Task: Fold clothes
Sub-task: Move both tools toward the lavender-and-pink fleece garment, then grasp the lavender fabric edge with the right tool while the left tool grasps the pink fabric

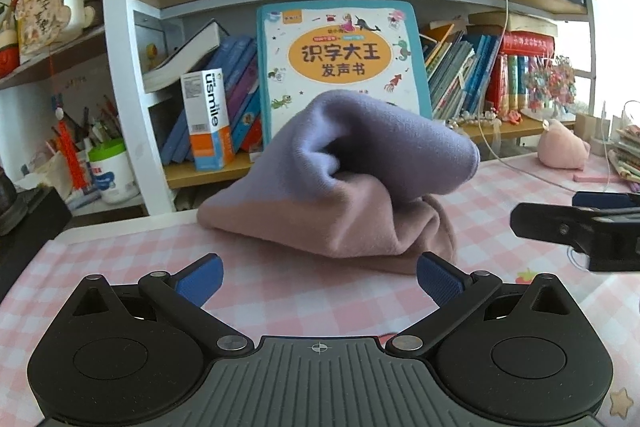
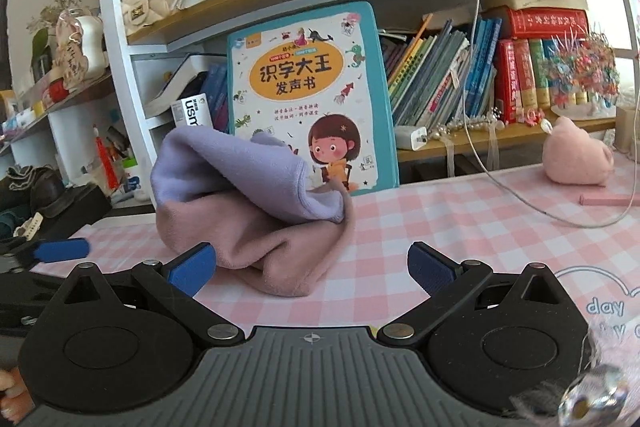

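On the pink-checked worktop [image 1: 120,259], the crumpled garment [image 1: 340,187] heaps at twelve o'clock. Left claw [image 1: 318,277] and right claw [image 2: 312,267] gape wide, empty; best spread it flat before folding.

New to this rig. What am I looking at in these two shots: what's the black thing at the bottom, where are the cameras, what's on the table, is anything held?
There is no robot arm: a person holds one two-finger gripper in each hand, and each carries a fisheye camera looking forward along its fingers. The black body with blue pads at the bottom of each picture is that camera's own gripper: the left gripper in the left wrist view, the right gripper in the right wrist view. Both are open and hold nothing. Each also shows at the edge of the other's picture.

On the pink checked tablecloth lies a crumpled lilac and dusty-pink cloth garment, not yet folded. Behind it a teal-edged children's book stands against the bookshelf, and a pink plush toy sits on the right.
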`<state>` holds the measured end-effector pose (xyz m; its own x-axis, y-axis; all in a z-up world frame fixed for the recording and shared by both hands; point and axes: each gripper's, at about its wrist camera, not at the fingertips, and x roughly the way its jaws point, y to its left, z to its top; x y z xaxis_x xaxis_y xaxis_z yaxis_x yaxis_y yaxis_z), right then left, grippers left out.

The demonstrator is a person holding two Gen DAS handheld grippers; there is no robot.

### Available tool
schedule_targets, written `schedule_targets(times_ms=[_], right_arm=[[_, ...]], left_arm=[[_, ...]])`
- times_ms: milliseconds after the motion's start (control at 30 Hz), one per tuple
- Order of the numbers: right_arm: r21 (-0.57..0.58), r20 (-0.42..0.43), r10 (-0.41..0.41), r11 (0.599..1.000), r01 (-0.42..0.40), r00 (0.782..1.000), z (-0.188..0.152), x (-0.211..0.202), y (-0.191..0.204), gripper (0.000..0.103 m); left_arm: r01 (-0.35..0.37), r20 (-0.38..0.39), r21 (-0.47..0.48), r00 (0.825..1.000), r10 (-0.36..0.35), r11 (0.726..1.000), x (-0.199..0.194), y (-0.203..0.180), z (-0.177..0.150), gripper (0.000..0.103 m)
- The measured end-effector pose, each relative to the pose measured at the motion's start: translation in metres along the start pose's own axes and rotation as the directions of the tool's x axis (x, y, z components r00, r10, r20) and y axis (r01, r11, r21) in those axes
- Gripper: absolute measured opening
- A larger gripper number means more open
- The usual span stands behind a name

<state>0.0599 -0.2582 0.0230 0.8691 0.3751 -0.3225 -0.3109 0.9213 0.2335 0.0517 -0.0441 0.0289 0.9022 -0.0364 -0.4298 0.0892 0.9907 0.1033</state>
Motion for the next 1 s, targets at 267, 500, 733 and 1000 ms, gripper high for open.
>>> schedule_targets(times_ms=[267,500,733,1000], right_arm=[[0.077,-0.025,0.070,0.995,-0.068,0.997,0.005,0.006,-0.022,0.101],[0.158,-0.022,0.107,0.982,-0.103,0.994,0.006,0.002,-0.033,0.098],[0.175,-0.042,0.094,0.981,-0.085,0.995,0.005,0.003,-0.036,0.098],[0.185,-0.074,0.102,0.979,-0.087,0.992,0.002,0.008,-0.036,0.099]], left_arm=[[0.024,-0.009,0.059,1.000,-0.023,0.998,0.014,-0.023,0.000,0.103],[0.007,0.009,0.036,1.000,-0.007,0.999,0.027,-0.021,0.010,0.103],[0.008,0.012,-0.060,1.000,-0.008,0.998,0.049,-0.009,0.021,0.103],[0.027,-0.014,-0.115,0.999,-0.029,0.993,0.065,-0.003,0.013,0.096]])
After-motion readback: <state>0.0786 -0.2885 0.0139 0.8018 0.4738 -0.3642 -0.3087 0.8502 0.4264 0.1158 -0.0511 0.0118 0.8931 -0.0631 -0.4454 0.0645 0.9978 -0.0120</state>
